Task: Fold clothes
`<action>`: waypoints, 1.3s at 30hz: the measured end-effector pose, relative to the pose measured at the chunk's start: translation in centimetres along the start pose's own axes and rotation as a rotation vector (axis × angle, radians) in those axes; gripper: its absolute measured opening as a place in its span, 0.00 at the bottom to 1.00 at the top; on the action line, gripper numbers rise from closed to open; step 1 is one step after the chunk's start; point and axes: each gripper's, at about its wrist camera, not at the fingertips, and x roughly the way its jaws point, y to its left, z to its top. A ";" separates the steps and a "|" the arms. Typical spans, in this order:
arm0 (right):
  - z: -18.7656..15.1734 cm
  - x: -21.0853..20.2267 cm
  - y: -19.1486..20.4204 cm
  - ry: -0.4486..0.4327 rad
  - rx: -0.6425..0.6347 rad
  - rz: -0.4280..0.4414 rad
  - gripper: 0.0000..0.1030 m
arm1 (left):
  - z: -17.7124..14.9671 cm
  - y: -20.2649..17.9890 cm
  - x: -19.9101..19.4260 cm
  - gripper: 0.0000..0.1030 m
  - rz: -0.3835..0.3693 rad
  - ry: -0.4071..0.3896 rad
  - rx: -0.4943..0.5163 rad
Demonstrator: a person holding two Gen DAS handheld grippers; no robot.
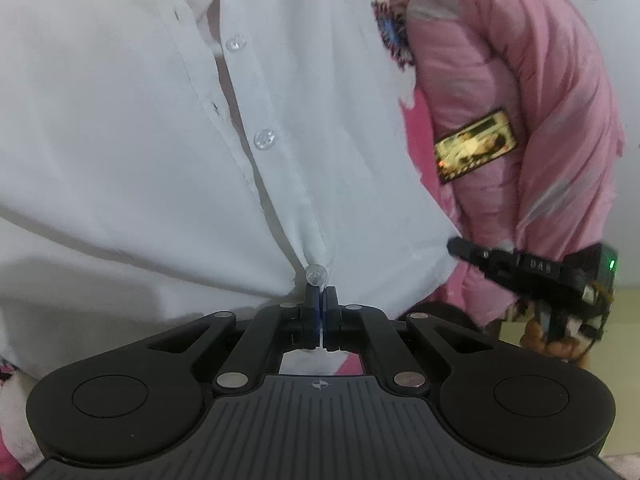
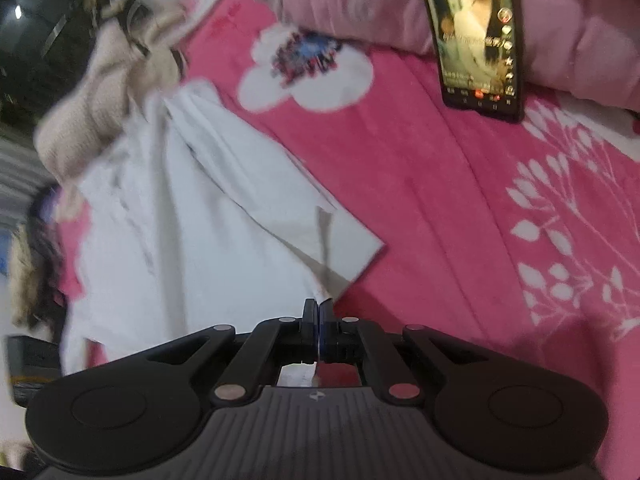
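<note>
Left gripper: nearest the lens at 6 o'clock of the left wrist view, its jaws pinched together on the button edge of the white shirt, with a sliver of cloth showing between them.
Buttons: one clear button sits just above the fingertips; two more climb toward 11 o'clock along the placket.
White shirt, left view: it fills the frame from 9 o'clock to the centre, hanging taut from the clamped edge.
Pink padded garment: bunched at 2 o'clock, with a gold and black patch on it.
Other gripper in left view: at 3 o'clock, black, blurred, a green light on its body, touching the shirt's right edge.
Right gripper: at 6 o'clock of the right wrist view, jaws closed on a corner of the white shirt.
White shirt, right view: it spreads from the jaws toward 10 o'clock, partly lifted, partly lying on the pink floral bedspread.
Beige cloth: at 10 o'clock, blurred, meeting the shirt's far end.
Phone: at 1 o'clock, screen lit, propped against a pink quilt, well apart from the shirt.
</note>
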 end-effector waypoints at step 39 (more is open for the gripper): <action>17.6 29.0 32.8 0.112 -0.333 0.441 0.39 | 14.8 12.9 -12.9 0.30 0.484 -0.696 0.007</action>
